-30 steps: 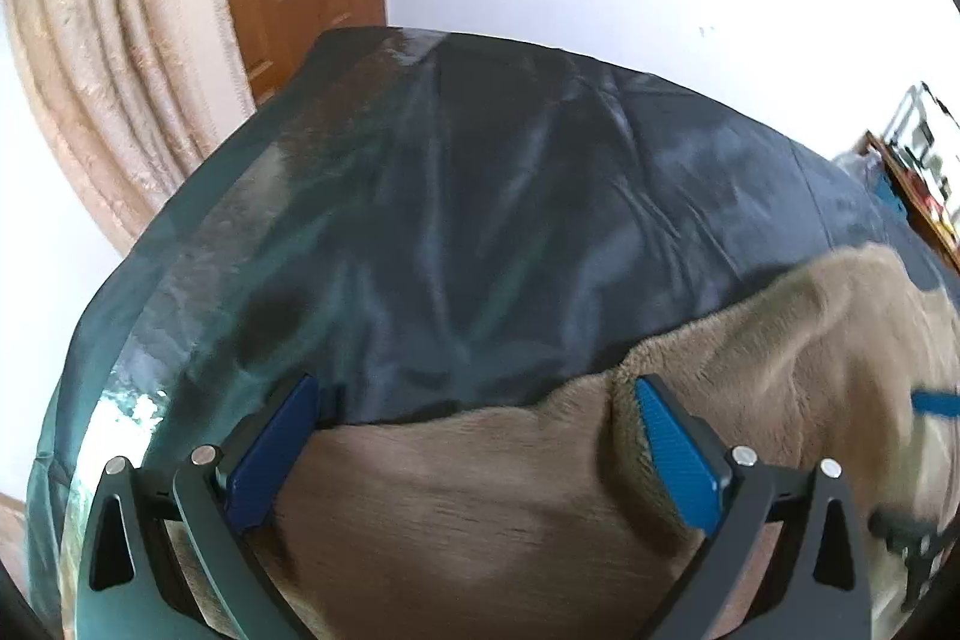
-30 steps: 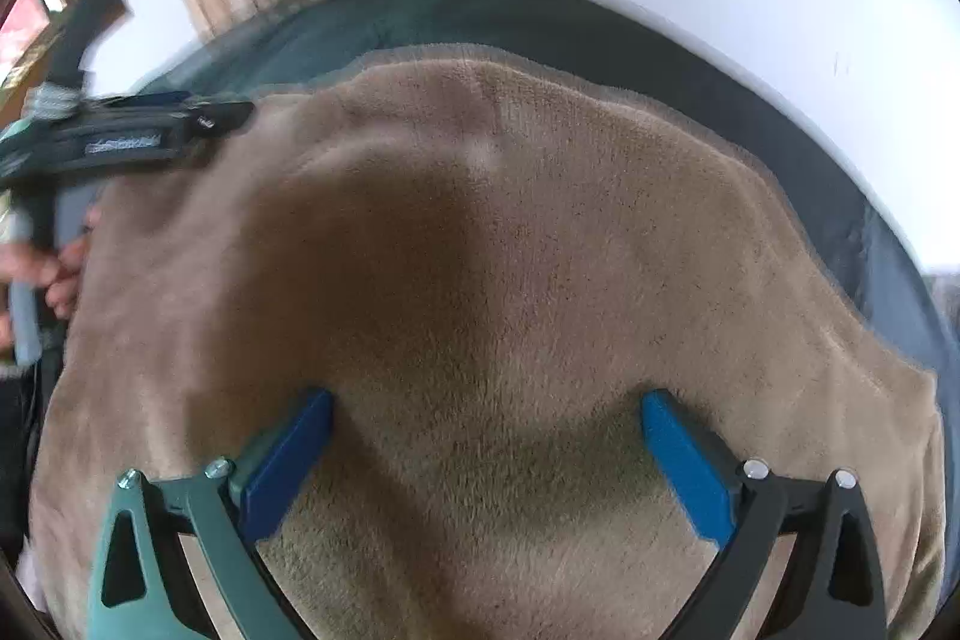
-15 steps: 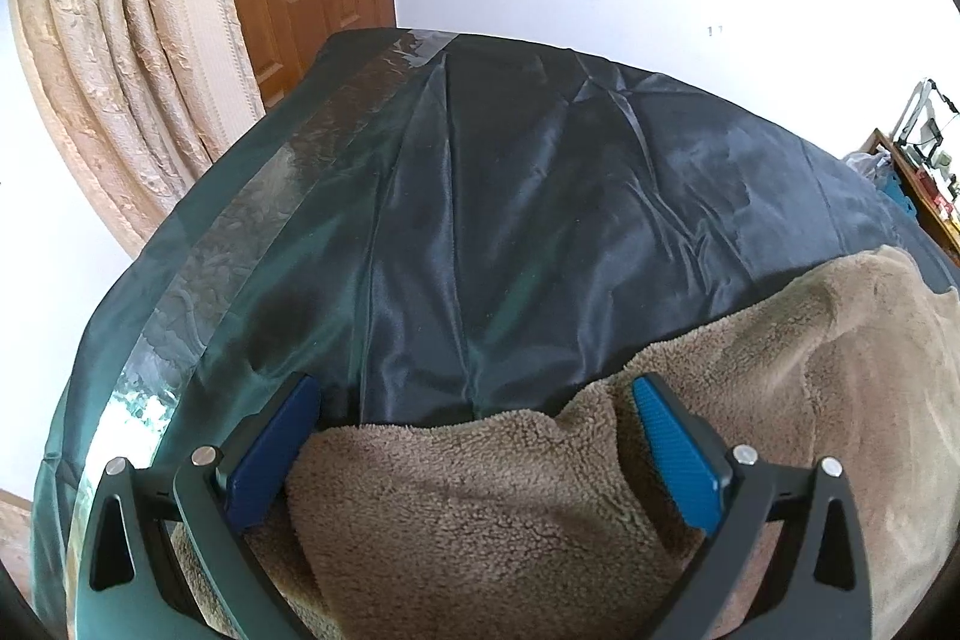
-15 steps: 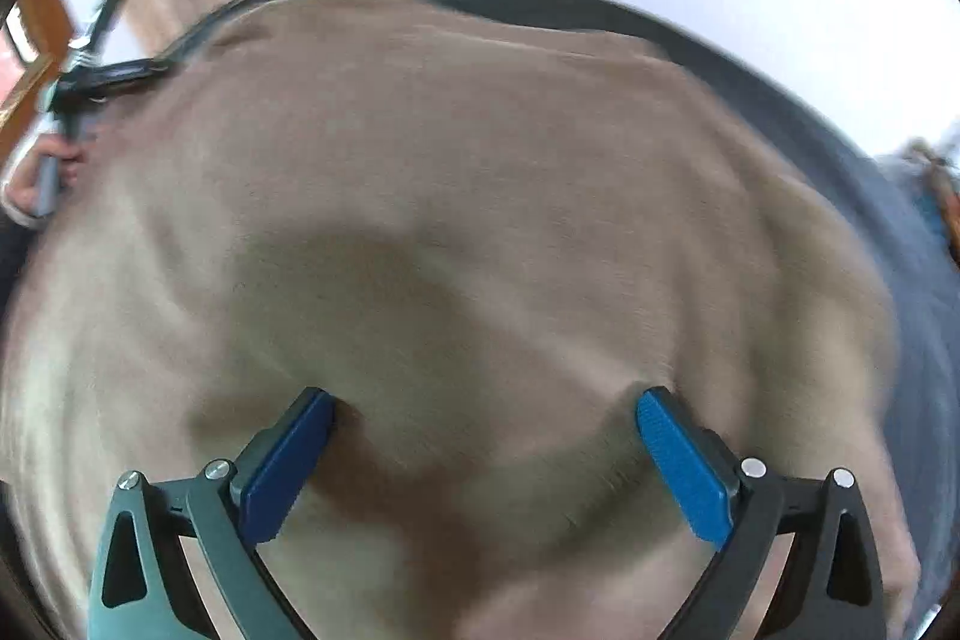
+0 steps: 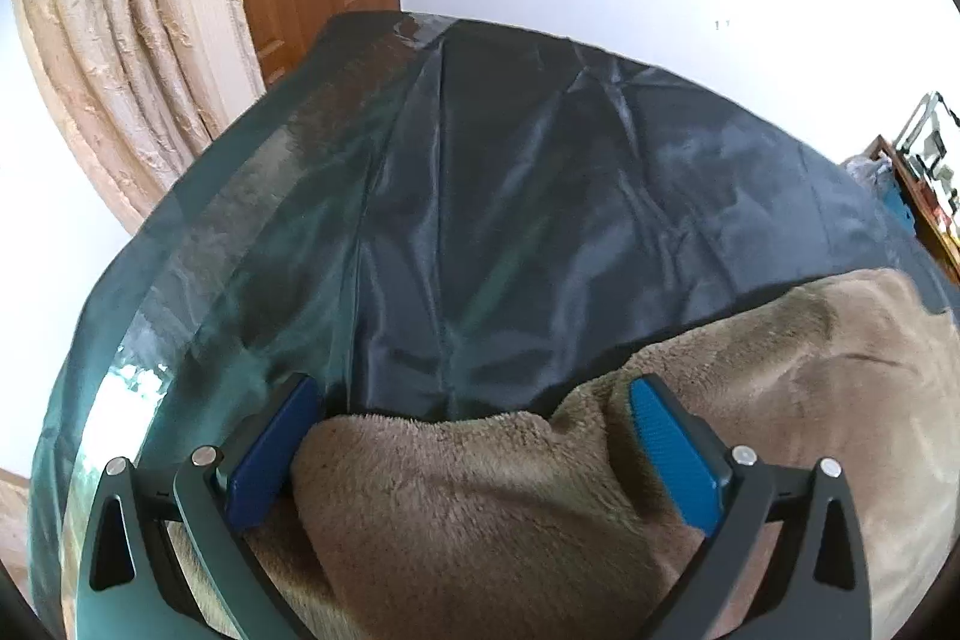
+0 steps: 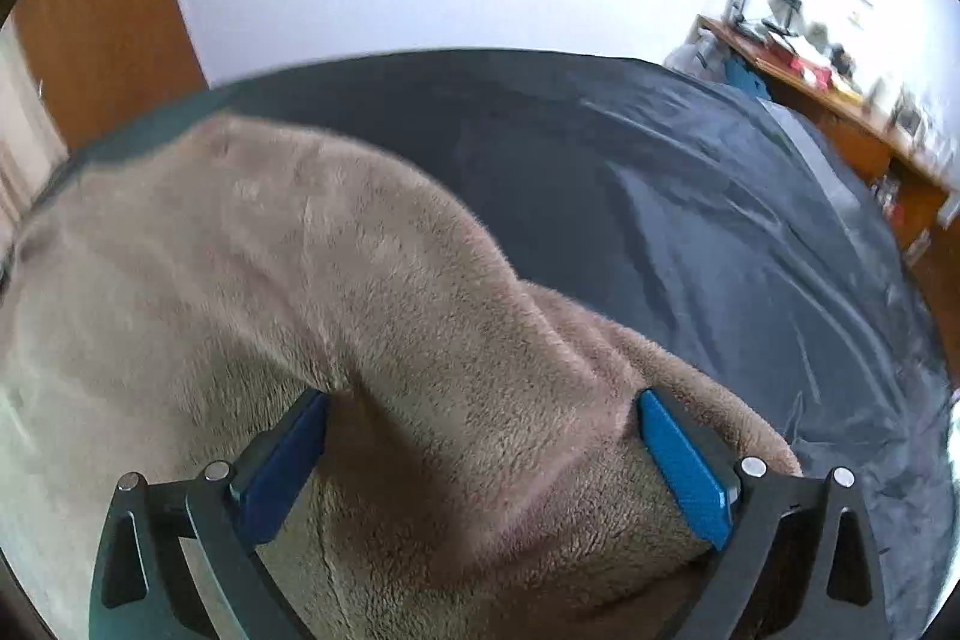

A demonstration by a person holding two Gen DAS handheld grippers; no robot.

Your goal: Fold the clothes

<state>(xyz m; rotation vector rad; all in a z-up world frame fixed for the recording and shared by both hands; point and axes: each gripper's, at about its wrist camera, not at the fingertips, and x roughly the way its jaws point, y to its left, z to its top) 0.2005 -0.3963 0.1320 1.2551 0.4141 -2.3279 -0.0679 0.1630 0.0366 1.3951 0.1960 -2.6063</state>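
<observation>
Brown fleece garment (image 5: 480, 490) bunched between both grippers' wide-apart jaws, left gripper (image 5: 474, 436), right gripper (image 6: 486, 448), dark bed cover (image 5: 510, 220) beyond

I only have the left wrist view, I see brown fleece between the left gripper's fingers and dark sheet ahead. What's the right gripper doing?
Observer: The right gripper is open, with a raised hump of the brown fleece garment bunched between its blue pads.
Operator: Is there bare sheet on its far side?
Observer: Yes, the dark sheet lies uncovered beyond and to the right of the fleece.
Operator: Anything past the bed there?
Observer: A wooden desk with clutter stands against the white wall, blurred.
</observation>
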